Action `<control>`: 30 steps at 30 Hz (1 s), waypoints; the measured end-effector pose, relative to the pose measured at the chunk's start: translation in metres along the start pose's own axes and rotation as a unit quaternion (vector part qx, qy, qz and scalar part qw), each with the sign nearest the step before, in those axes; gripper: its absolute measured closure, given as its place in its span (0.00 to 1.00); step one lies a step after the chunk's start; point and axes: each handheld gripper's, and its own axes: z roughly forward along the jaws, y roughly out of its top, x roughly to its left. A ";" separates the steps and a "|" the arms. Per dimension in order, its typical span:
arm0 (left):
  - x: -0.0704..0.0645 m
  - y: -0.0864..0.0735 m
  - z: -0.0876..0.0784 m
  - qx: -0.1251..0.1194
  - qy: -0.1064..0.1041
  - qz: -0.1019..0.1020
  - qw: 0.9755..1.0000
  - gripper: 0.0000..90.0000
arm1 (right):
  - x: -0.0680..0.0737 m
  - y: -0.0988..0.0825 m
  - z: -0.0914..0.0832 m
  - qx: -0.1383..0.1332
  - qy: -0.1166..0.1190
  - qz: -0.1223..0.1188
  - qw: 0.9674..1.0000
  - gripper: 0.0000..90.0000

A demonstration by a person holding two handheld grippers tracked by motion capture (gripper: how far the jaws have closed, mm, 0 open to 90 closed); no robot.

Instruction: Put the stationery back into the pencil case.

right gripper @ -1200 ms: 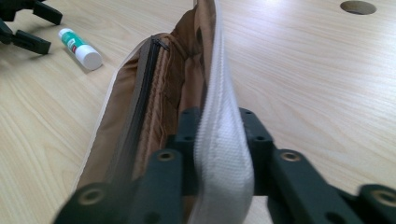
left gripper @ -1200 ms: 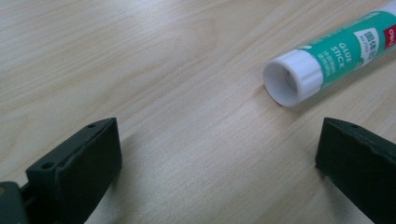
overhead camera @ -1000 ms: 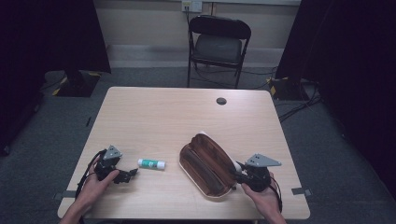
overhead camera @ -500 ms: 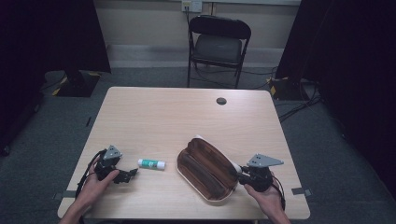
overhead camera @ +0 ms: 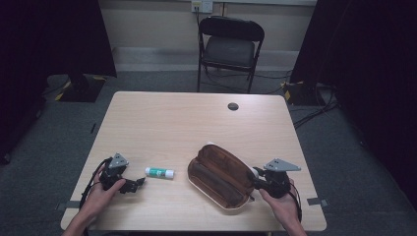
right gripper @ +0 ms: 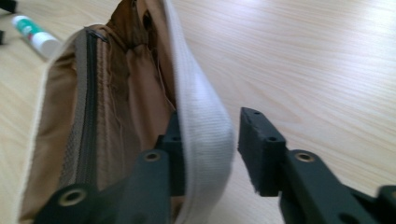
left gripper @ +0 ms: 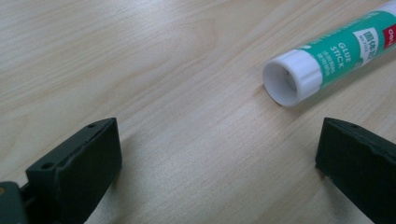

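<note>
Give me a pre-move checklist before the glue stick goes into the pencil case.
1. Pencil case lying open on the table: ok.
2. Right gripper gripping the case's white rim: not ok; rim between the jaws, a gap at one pad, jaws have just been opening.
3. Left gripper open: ok.
4. Glue stick between its jaws: not ok; it lies just ahead.
5. Glue stick capped: cannot tell.
</note>
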 end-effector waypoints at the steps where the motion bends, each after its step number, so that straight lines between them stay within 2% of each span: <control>1: 0.000 0.000 0.000 0.000 0.000 0.000 1.000 0.00 | -0.001 0.001 0.001 0.000 -0.008 0.002 1.000 0.74; 4: 0.000 0.000 0.000 0.001 0.000 0.002 1.000 0.00 | -0.003 0.005 0.002 -0.005 -0.020 0.003 1.000 0.77; 9: 0.000 0.000 0.000 0.001 0.000 0.001 1.000 0.00 | -0.009 0.014 0.008 -0.020 -0.038 0.014 0.999 0.69; 11: 0.000 0.000 0.000 0.000 0.000 0.000 1.000 0.00 | -0.012 0.016 0.013 -0.022 -0.032 0.023 0.999 0.70; 18: 0.000 0.000 0.000 0.001 0.000 0.002 1.000 0.00 | -0.021 0.026 0.028 -0.028 -0.040 0.038 0.998 0.62; 19: 0.000 0.000 0.000 0.001 0.000 0.001 1.000 0.00 | -0.025 0.030 0.034 -0.029 -0.042 0.048 0.998 0.59; 20: 0.000 0.000 0.000 0.001 0.000 0.001 1.000 0.00 | -0.025 0.030 0.034 -0.029 -0.042 0.048 0.998 0.59; 21: 0.000 0.000 0.000 0.000 0.000 0.000 1.000 0.00 | -0.028 0.035 0.042 -0.029 -0.042 0.061 0.997 0.55; 26: 0.000 0.000 0.000 0.001 0.000 0.001 1.000 0.00 | -0.029 0.041 0.054 -0.034 -0.037 0.072 0.996 0.53; 30: 0.000 0.000 0.000 0.002 0.000 0.002 1.000 0.00 | -0.025 0.043 0.059 -0.042 -0.015 0.064 0.997 0.53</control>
